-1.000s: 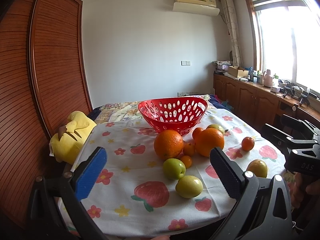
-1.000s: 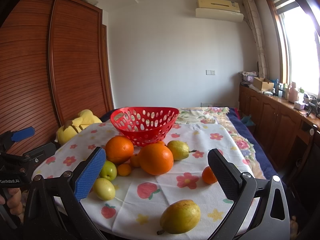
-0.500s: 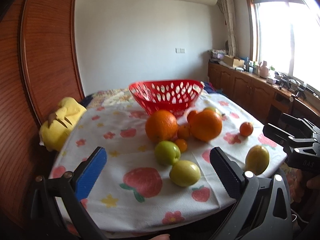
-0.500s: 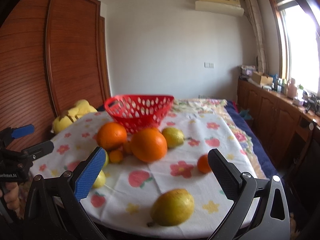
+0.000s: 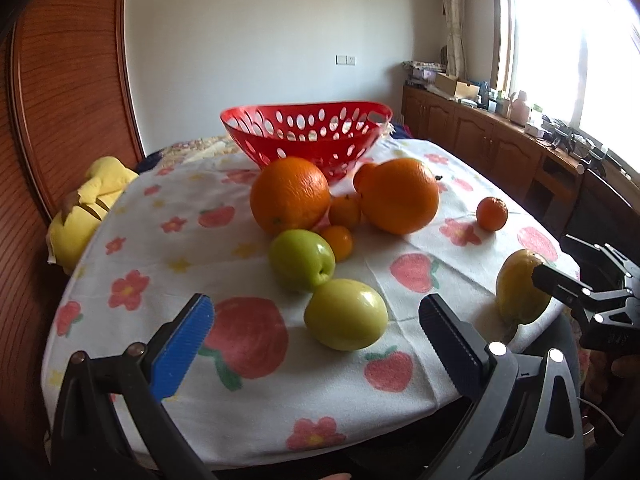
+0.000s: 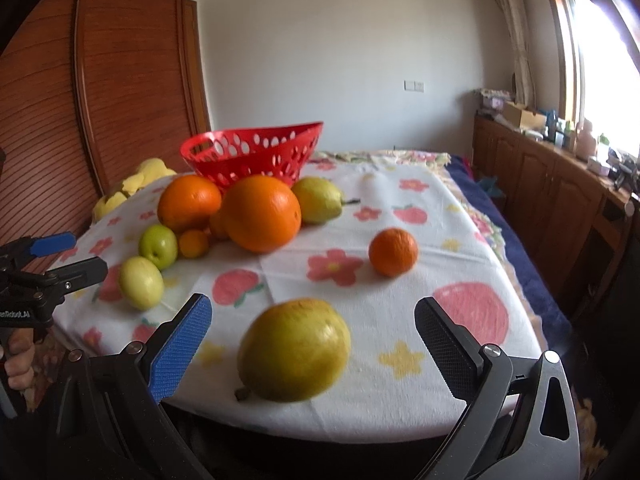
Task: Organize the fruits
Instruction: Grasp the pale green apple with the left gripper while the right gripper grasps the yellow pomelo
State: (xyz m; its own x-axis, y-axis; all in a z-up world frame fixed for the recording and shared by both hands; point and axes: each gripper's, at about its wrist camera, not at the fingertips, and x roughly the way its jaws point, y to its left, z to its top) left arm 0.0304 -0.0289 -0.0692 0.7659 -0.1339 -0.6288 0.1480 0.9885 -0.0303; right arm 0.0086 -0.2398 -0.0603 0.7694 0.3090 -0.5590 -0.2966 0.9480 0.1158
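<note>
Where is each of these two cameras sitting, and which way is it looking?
Left wrist view: sits on the left gripper, looking forward between its open fingers at a pale green fruit, with the red basket beyond; the right gripper shows at the right edge.
Right wrist view: sits on the right gripper, facing a yellow pear near the table edge; the left gripper and a hand show at left.
Both views share the basket, the two big oranges and the flowered tablecloth.

One red basket (image 5: 306,132), two big oranges (image 5: 290,194), three small oranges (image 6: 393,252), two green apples (image 5: 301,260), two pears (image 6: 294,350)
</note>
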